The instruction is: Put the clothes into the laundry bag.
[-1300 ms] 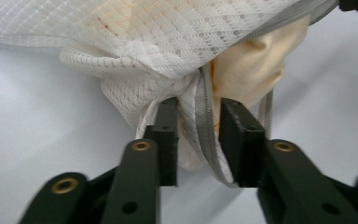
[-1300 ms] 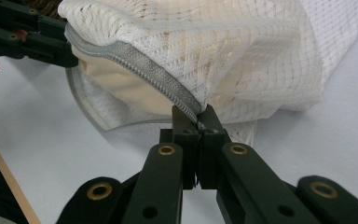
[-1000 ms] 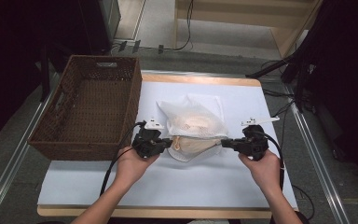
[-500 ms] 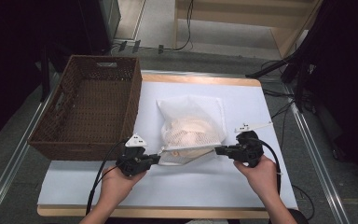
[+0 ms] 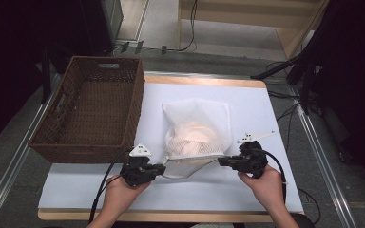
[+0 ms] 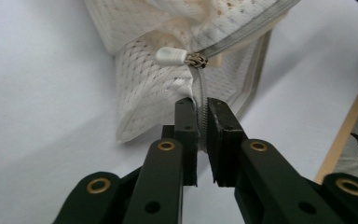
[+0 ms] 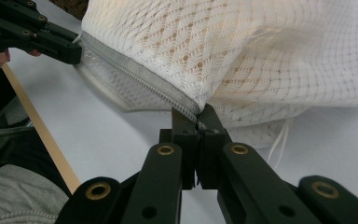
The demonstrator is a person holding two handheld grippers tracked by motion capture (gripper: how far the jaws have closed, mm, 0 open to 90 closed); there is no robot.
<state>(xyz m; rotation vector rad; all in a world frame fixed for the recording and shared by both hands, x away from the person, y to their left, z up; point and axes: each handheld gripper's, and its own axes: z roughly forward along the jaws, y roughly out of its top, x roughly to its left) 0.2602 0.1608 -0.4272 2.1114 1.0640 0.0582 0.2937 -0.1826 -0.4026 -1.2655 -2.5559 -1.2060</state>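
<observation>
High view: mesh bag (image 5: 197,137) at table (image 5: 247,194) centre, basket (image 5: 92,111) at 9 o'clock of it; left gripper (image 5: 160,168) at bag's 7 o'clock corner, right gripper (image 5: 222,162) at its 5 o'clock corner. Left gripper view: jaws just been easing apart, zip tape (image 6: 202,116) between them, pads barely off it; zip pull (image 6: 171,56) at 12 o'clock. Right gripper view: jaws clenched on bag (image 7: 242,51) seam at zip (image 7: 140,77) end; left gripper (image 7: 77,51) at 10 o'clock.
</observation>
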